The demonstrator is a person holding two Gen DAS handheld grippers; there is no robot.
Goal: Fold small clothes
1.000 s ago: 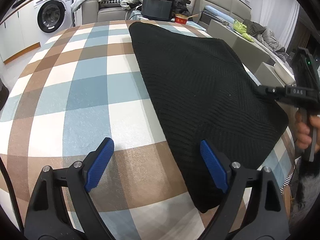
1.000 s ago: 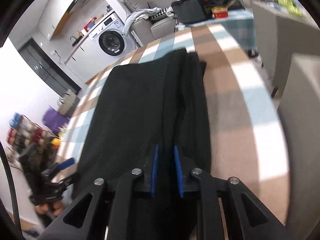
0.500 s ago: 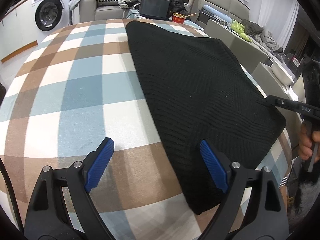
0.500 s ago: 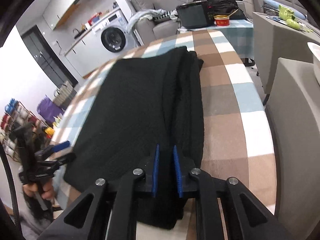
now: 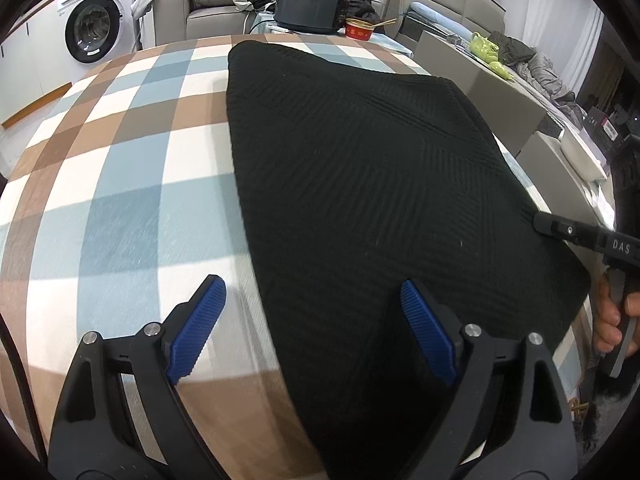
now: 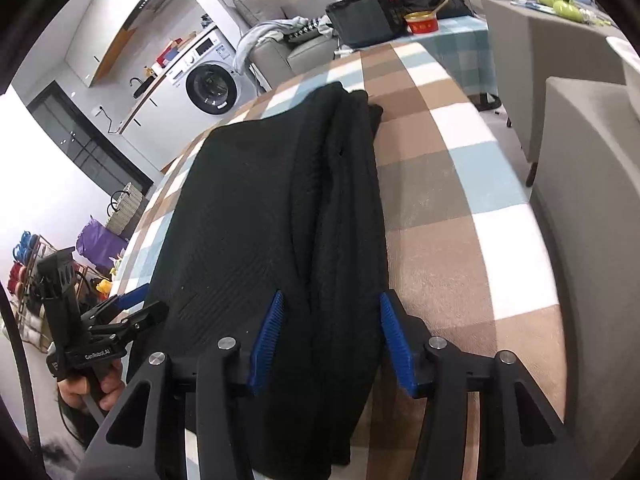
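our right claw (image 6: 331,336) is opening, its pads apart either side of the black knit garment's (image 6: 256,216) folded edge, no longer pinching it. our left claw (image 5: 312,328) gapes wide, grasping nothing, the garment's near edge between its fingers on the checked tablecloth (image 5: 120,184) (only the right view shows the doubled layers).

black ribbed knit garment (image 5: 360,184) lies folded flat on table

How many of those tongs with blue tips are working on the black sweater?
2. The left tongs hover wide open over the black sweater's near left edge. The right tongs straddle its folded right edge, jaws opening. None seem hidden.
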